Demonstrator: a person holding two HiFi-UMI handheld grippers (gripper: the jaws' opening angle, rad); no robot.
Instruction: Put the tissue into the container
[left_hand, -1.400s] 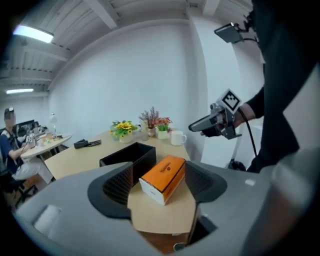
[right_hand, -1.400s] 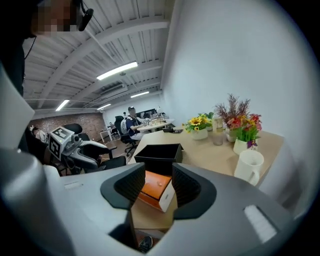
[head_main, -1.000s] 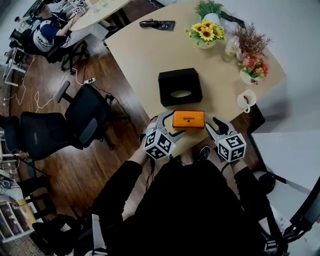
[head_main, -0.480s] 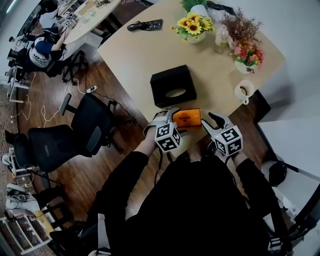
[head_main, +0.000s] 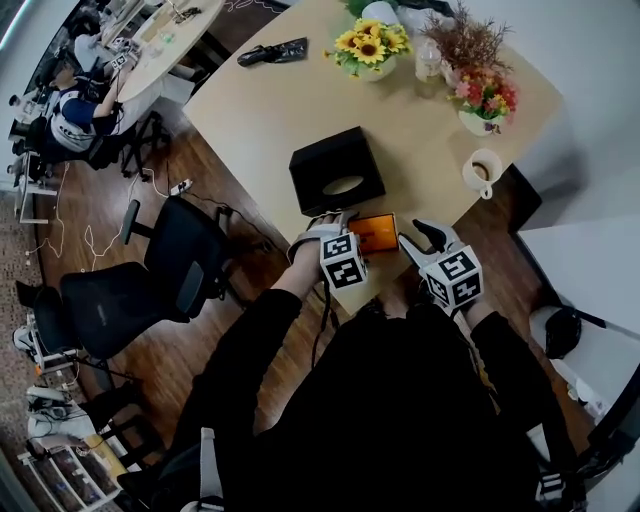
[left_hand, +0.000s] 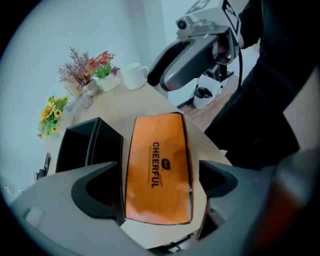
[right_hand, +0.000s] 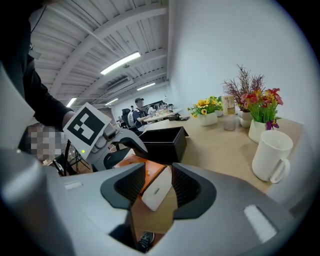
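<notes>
Near the table's (head_main: 280, 100) front edge, at 6 o'clock of the black container (head_main: 335, 170): lowered with the left gripper (head_main: 333, 224), jaws just spread wide and now straddling the orange tissue pack (head_main: 376, 232), pads not pressing. Lying flat, not yet in the container. Looks set for a squeeze and lift. At the pack's 3 o'clock, right gripper (head_main: 418, 233) closed, empty.

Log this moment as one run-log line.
left claw: jaws just opening, open astride orange tissue pack, no grip | right claw: shut beside pack's end | black container: beside pack, pack not yet in
</notes>
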